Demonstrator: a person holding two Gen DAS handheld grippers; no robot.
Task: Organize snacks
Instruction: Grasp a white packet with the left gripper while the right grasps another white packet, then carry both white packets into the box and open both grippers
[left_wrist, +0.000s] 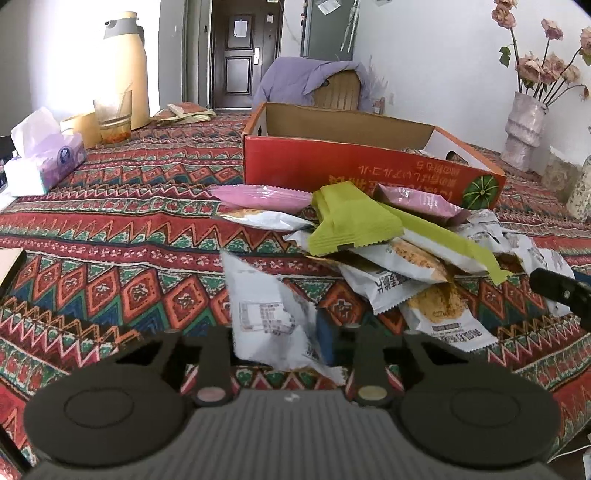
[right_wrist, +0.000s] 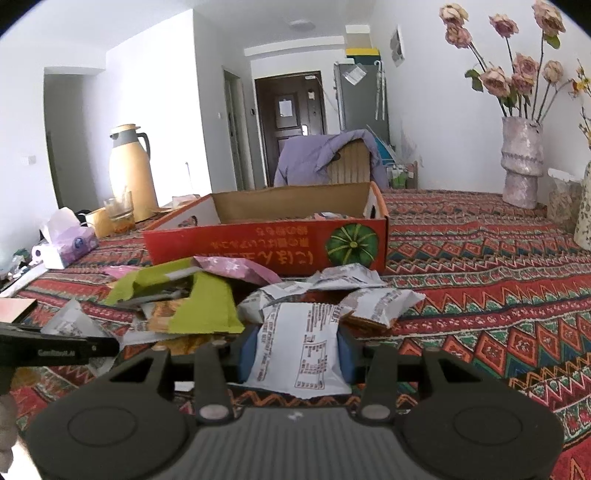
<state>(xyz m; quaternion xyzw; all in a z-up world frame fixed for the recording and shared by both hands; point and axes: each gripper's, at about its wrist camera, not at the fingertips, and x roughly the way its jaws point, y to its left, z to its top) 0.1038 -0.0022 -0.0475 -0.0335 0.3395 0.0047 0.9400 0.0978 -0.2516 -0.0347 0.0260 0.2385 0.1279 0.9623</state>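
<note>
A pile of snack packets (left_wrist: 388, 236) in white, green and pink lies on the patterned tablecloth in front of an open red cardboard box (left_wrist: 354, 166). My left gripper (left_wrist: 284, 343) is shut on a white snack packet (left_wrist: 266, 314) at the pile's near left. My right gripper (right_wrist: 295, 354) is shut on another white snack packet (right_wrist: 299, 350) at the pile's near right. The box (right_wrist: 266, 240) and the pile (right_wrist: 207, 299) also show in the right wrist view. The left gripper's side (right_wrist: 55, 350) shows at left there.
A tissue pack (left_wrist: 44, 162), a glass (left_wrist: 112, 118) and a cream thermos (left_wrist: 125, 66) stand at the far left. A vase of dried roses (right_wrist: 521, 162) stands at the far right. A chair with a purple cloth (left_wrist: 314, 81) is behind the box.
</note>
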